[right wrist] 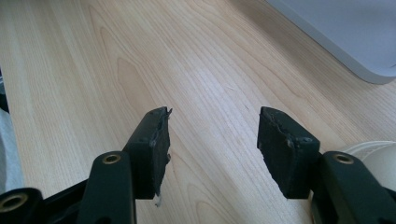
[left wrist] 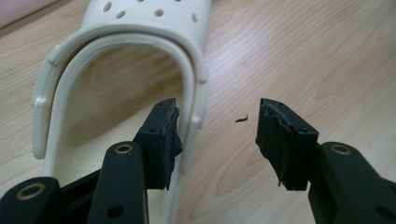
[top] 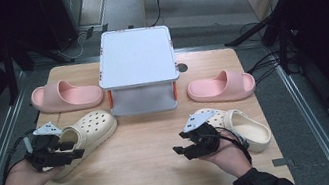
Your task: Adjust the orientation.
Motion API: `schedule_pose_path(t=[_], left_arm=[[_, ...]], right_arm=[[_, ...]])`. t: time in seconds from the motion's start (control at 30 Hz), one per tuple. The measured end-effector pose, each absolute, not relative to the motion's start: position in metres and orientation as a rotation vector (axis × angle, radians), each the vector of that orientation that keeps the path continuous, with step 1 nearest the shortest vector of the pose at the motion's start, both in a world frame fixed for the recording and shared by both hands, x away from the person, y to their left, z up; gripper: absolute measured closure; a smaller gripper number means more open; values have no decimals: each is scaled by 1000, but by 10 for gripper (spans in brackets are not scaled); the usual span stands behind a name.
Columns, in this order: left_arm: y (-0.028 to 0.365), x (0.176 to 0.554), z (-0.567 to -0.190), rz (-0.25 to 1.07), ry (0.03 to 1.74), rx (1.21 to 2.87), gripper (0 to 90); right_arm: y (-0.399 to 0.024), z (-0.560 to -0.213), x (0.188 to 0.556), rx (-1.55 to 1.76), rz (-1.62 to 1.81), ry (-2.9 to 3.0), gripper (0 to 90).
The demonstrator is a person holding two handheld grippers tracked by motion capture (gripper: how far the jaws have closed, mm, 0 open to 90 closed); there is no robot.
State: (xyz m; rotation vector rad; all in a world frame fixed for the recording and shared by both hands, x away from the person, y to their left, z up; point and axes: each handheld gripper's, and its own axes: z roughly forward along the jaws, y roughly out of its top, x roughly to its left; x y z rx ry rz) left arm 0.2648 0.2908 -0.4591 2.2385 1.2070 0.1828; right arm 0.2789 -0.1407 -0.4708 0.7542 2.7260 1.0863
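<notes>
A cream perforated clog (top: 89, 131) lies at the table's left, toe toward the middle. My left gripper (top: 79, 150) hovers over its heel end, open. In the left gripper view the clog (left wrist: 140, 28) has its side rim running up just beside the left pad (left wrist: 163, 135); the left gripper (left wrist: 217, 135) has nothing pressed between its pads. A second cream clog (top: 248, 128) lies at the right. My right gripper (top: 178, 150) sits to its left over bare wood and is open; the right gripper (right wrist: 212, 140) holds nothing, with a bit of that clog (right wrist: 378, 158) at the edge.
A white lidded box (top: 138, 71) on a grey stand sits at the table's far middle; its corner (right wrist: 345, 28) appears in the right gripper view. A pink slide (top: 65, 96) lies left of it, another (top: 221, 86) right. The wooden table (top: 150, 171) ends close to my forearms.
</notes>
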Motion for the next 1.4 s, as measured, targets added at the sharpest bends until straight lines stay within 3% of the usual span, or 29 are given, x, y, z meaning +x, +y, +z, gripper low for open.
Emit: schedule_pose_path(t=[0.33,0.5,0.6,1.03,1.23,1.4], left_arm=[[287,284,-477,176,1193,2298,580],[282,290,-480,177,1153,2332,709],[280,289,-476,244,1129,2362,757],[281,276,-443,406,1115,2295,773],[270,266,-430,381,1044,2277,772],[235,260,-430,334,980,2329,771]], right_arm=[[-139,-473,279,745,1071,2736,439],[-138,-473,279,742,1063,2737,438],[-138,-473,279,743,1060,2736,438],[-138,-474,280,749,1058,2738,438],[-139,-473,280,756,1057,2732,438],[-140,-473,281,768,1074,2732,456]])
